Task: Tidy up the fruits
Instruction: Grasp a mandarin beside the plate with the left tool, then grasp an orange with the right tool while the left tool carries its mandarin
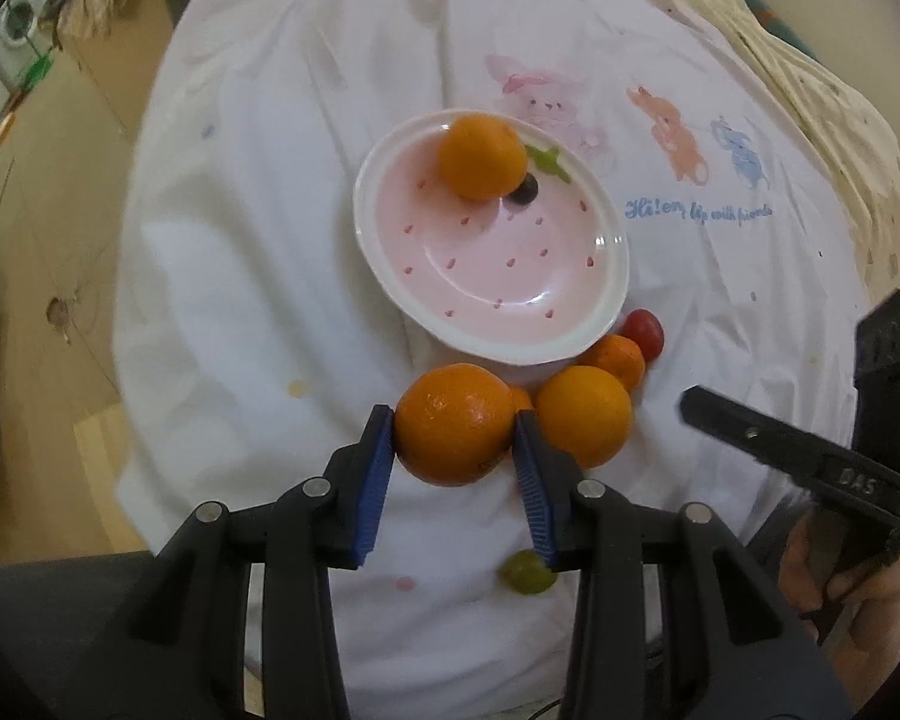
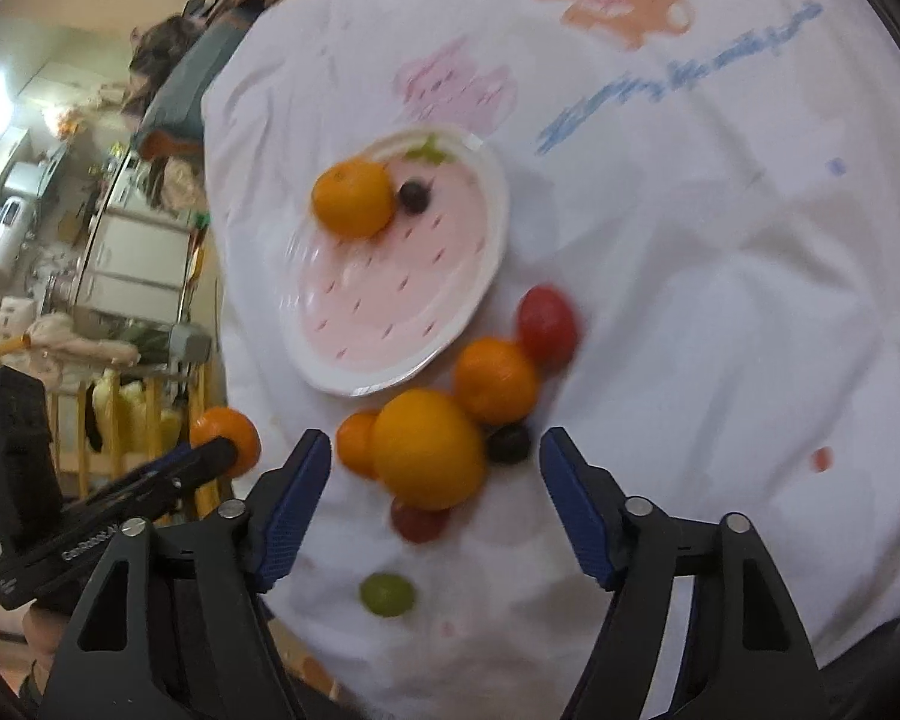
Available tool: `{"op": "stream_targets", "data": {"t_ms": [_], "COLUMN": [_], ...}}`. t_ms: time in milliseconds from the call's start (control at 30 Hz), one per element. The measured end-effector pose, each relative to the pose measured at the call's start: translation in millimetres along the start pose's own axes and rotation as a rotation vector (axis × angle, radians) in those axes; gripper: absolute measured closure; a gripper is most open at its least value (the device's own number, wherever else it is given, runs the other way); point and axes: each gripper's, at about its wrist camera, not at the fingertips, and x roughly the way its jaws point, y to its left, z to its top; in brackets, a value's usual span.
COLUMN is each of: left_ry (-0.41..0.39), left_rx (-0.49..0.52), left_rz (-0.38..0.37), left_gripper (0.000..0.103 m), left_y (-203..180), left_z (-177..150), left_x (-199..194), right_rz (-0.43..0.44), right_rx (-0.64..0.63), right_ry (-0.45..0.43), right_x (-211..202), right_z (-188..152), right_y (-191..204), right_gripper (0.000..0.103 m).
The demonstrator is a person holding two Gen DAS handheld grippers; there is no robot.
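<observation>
A pink strawberry-pattern plate (image 1: 510, 306) (image 2: 354, 324) holds an orange (image 1: 481, 156) (image 2: 354, 198) and a dark grape (image 1: 522, 195) (image 2: 414, 197). My left gripper (image 1: 455, 435) is shut on a second orange (image 1: 455, 432), seen at the left in the right wrist view (image 2: 229, 432). Near the plate's front lie a yellow-orange fruit (image 1: 583, 417) (image 2: 429, 449), small oranges (image 1: 617, 357) (image 2: 497, 381), a red tomato (image 1: 645, 330) (image 2: 546, 324), a dark grape (image 2: 509, 444) and a green grape (image 1: 527, 571) (image 2: 387, 595). My right gripper (image 2: 435, 456) (image 1: 768, 438) is open, over the fruit pile.
A white cloth with cartoon animals (image 1: 678, 138) (image 2: 690, 240) covers the table. Another small orange (image 2: 357, 444) and a red tomato (image 2: 419, 521) lie by the pile. Room clutter and shelves (image 2: 90, 228) lie beyond the table's left edge.
</observation>
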Motion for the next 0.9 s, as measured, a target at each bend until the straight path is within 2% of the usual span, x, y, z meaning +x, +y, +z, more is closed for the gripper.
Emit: {"op": "stream_targets", "data": {"t_ms": [100, 200, 400, 600, 733, 900], "left_ry": [-0.022, -0.009, -0.048, -0.028, -0.052, -0.049], "left_rx": [-0.025, -0.097, -0.064, -0.068, -0.069, -0.111], "left_rz": [0.016, -0.019, -0.019, -0.044, -0.038, -0.017], "left_gripper": [0.068, 0.068, 0.068, 0.068, 0.068, 0.068], "left_y": [10, 18, 10, 9, 8, 16], "left_z": [-1, 2, 2, 5, 3, 4], "left_x": [4, 11, 0, 1, -2, 2], "right_rz": [-0.018, -0.019, 0.025, -0.004, -0.019, 0.015], "right_rx": [0.024, 0.111, 0.343, 0.376, 0.325, 0.311], "right_ry": [0.042, 0.057, 0.002, -0.018, -0.043, -0.056], "right_x": [18, 34, 58, 64, 65, 62], "right_z": [-5, -12, -26, -25, -24, -25], "right_y": [6, 3, -9, -11, -6, -7], "right_gripper": [0.030, 0.032, 0.035, 0.038, 0.042, 0.045]}}
